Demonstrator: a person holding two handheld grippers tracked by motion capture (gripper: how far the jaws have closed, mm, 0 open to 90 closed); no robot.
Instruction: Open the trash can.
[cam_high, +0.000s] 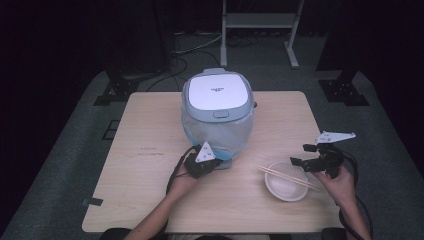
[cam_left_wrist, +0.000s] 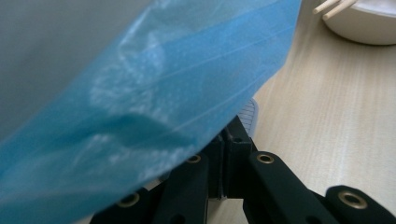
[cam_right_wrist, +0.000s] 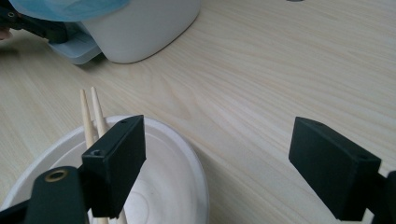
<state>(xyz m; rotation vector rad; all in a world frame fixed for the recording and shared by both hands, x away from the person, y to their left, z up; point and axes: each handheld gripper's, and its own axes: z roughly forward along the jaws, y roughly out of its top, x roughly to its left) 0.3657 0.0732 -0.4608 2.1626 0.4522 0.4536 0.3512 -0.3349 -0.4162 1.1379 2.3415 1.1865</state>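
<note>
Cooker (cam_high: 218, 107) upright — lid up

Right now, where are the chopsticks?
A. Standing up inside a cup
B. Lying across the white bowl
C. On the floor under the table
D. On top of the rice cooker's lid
B: the two chopsticks rest side by side across the rim of the white bowl, near the right gripper, on the table to the right of the rice cooker.

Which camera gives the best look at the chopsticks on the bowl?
The high view: the chopsticks lie whole across the white bowl. The right gripper view cuts them behind a jaw; the left gripper view catches just their tips.
</note>
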